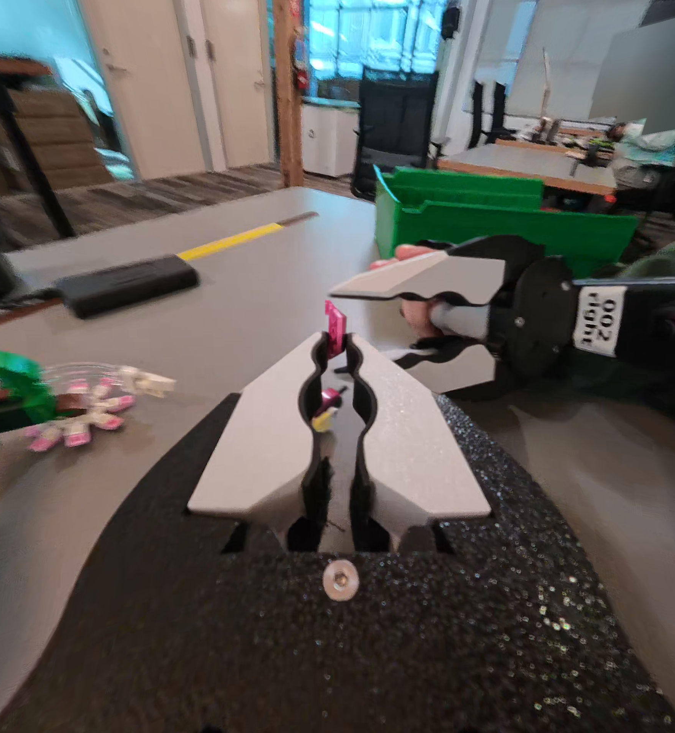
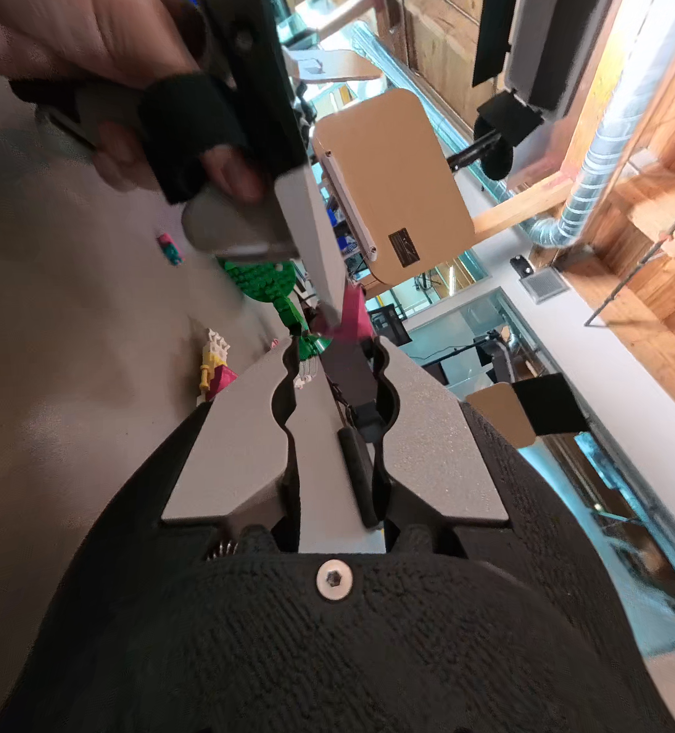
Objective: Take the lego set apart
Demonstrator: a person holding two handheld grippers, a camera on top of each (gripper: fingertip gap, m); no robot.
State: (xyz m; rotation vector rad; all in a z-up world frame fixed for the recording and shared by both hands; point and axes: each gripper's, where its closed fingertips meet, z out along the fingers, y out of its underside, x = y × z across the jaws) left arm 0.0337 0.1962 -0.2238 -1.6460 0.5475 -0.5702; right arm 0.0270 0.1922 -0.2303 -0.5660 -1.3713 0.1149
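My left gripper (image 1: 335,337) is shut on a small magenta lego piece (image 1: 335,326) that sticks up from its tips, held above the grey table (image 1: 248,277). Through the gap between its fingers a loose magenta and yellow piece (image 1: 327,410) lies on the table. My right gripper (image 1: 367,329) is open and empty, just right of the held piece. In the right wrist view my right gripper (image 2: 335,345) points at the magenta piece (image 2: 353,313) in the left gripper (image 2: 327,313). The green and pink flower build (image 1: 70,408) lies at the left.
A green bin (image 1: 486,230) stands at the back right. A black power brick (image 1: 129,281) and a yellow tape strip (image 1: 228,242) lie at the back left. Loose pieces lie on the table: a yellow, white and pink one (image 2: 215,369) and a pink and teal one (image 2: 171,248). The grippers are tip to tip, or close to it. The black power brick (image 1: 129,281) is about 30 cm from both grippers' fingertips.
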